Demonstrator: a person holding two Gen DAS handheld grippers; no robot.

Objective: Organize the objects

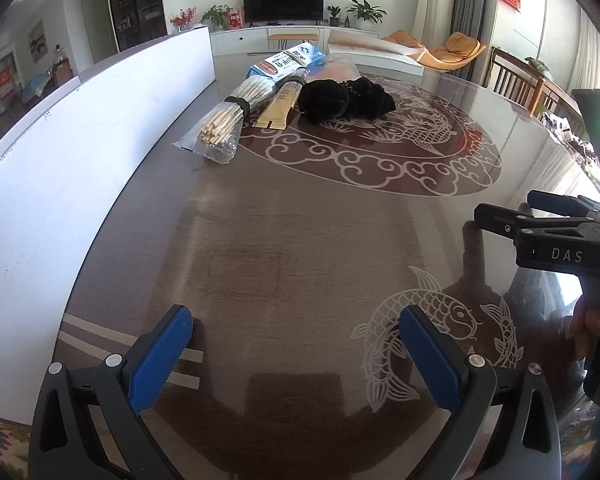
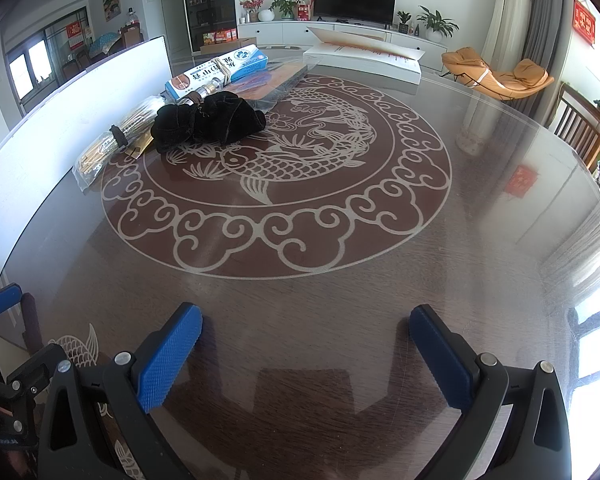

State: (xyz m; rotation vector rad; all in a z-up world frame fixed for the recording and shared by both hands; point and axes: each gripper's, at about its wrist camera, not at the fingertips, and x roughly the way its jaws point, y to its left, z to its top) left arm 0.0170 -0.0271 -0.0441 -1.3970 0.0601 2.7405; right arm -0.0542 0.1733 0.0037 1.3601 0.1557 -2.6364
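A bundle of wooden chopsticks in clear plastic [image 1: 224, 124] [image 2: 108, 148], a gold packet [image 1: 278, 108], a crumpled black cloth [image 1: 346, 98] [image 2: 208, 120] and a blue-and-white box [image 1: 286, 62] [image 2: 216, 70] lie together at the far left of the round glass-topped table [image 1: 300, 240] [image 2: 340, 280]. My left gripper [image 1: 296, 332] is open and empty, low over the near table edge. My right gripper [image 2: 306, 332] is open and empty, also near the front edge; it shows from the side in the left wrist view [image 1: 500, 216]. Both are far from the objects.
A white board [image 1: 80, 152] [image 2: 72, 104] stands along the table's left side. A long white box [image 2: 364, 56] lies at the far edge. Wooden chairs [image 2: 580, 128] stand at the right. A TV unit and an orange lounge chair are beyond.
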